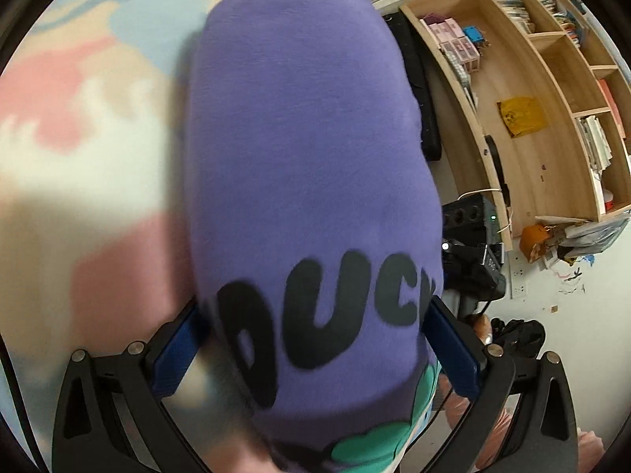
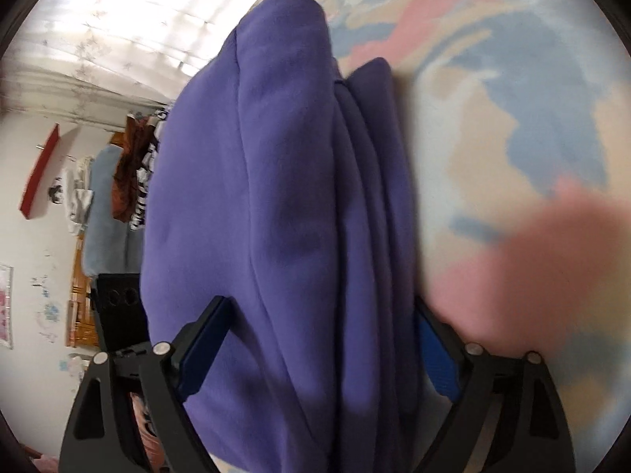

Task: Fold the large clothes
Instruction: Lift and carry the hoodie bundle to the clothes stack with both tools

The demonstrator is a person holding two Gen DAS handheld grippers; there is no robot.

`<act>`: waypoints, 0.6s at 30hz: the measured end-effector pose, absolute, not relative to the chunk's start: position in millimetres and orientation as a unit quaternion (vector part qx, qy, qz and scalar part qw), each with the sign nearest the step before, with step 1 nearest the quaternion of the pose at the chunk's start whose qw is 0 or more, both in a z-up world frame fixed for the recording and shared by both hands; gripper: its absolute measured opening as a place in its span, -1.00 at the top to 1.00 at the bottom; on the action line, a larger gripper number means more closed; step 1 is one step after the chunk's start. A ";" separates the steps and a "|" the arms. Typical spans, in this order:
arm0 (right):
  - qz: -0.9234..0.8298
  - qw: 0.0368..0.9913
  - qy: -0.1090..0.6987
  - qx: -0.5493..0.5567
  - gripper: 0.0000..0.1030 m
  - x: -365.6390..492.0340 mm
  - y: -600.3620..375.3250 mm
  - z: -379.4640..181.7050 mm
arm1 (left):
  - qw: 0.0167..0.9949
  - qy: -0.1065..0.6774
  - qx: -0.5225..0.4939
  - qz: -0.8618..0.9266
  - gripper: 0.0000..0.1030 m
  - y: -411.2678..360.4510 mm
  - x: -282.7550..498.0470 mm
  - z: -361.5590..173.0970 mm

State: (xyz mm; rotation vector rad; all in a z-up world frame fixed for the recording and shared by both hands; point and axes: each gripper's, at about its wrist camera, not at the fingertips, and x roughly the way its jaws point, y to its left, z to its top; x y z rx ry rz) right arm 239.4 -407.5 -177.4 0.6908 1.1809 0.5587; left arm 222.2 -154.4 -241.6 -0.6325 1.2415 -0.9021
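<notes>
Patterned blanket (image 1: 79,126) carries a folded purple sweatshirt (image 1: 307,149). Left gripper (image 1: 315,339) and right gripper (image 2: 315,343) straddle it, jaws wide, unclamped. Advise squaring edges before pressing flat.

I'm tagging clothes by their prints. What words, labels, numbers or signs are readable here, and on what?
"DUCK", in big black letters on the purple garment, left wrist view; its right edge may cut off further letters.
Book spines and small boxes on the wooden shelf: too small and blurred to read.
Right wrist view: no readable text.
</notes>
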 end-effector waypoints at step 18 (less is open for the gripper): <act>0.275 0.812 0.429 0.285 0.22 183.1 -372.4 -126.6 | 0.769 0.491 -0.196 -0.360 -0.80 -136.9 181.0 -136.8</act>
